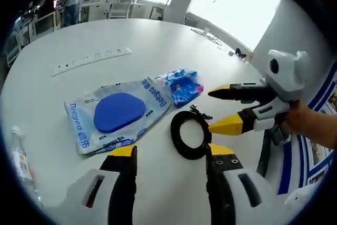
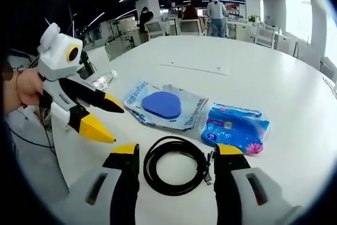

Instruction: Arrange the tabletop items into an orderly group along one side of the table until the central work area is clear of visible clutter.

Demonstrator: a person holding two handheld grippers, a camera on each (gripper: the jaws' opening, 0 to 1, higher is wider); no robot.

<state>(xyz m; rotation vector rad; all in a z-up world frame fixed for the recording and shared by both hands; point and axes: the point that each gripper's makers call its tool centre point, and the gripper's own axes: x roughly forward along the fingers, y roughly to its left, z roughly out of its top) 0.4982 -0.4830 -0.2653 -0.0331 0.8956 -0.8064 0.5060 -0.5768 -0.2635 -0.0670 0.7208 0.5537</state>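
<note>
On the white table lies a clear packet holding a blue disc, with a blue tissue pack beside it and a black coiled cable nearer me. My left gripper is open just short of the cable. My right gripper comes in from the right, open, with its yellow tips next to the coil. In the right gripper view the cable lies just ahead of my open right gripper. The packet and tissue pack lie beyond it. The left gripper hangs open at the left.
A clear water bottle stands near the table's edge. A white power strip lies further out on the table. Chairs, desks and standing people are far behind. Small cables lie at the far edge.
</note>
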